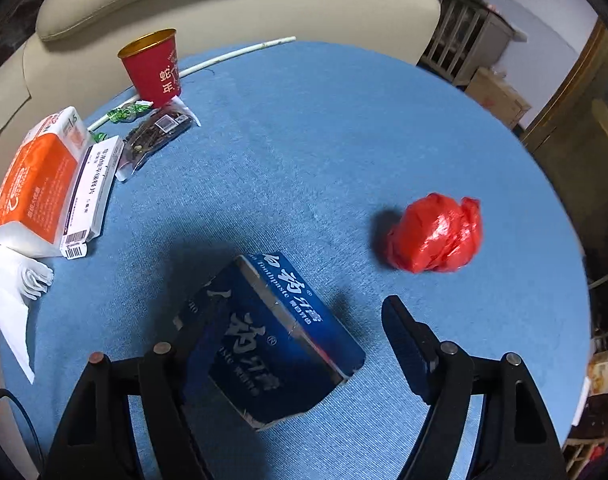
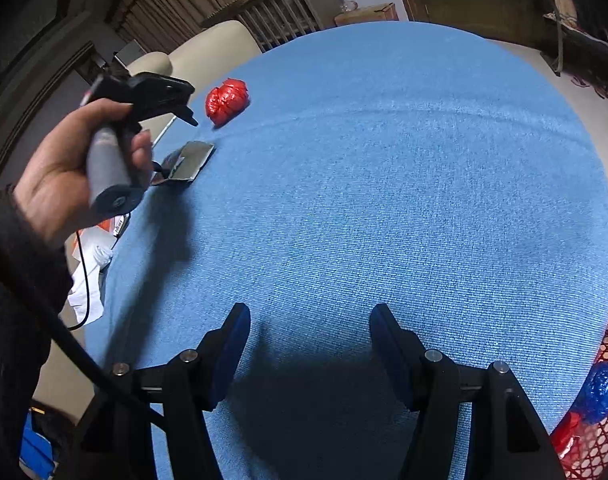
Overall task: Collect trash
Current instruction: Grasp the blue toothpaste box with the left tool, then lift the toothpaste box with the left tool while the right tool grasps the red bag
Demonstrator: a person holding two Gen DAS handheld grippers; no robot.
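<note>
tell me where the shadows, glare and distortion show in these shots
Left wrist view: dark shadow on the cloth beside the box; glare on the red bag; fisheye bends the table edge. Right wrist view: shadow under the right gripper; dark corners, edges curved.

toothpaste box (image 1: 272, 336) on table (image 1: 304, 152) | crumpled bag (image 1: 436, 234) right | cup (image 1: 154, 66) behind-left
</note>
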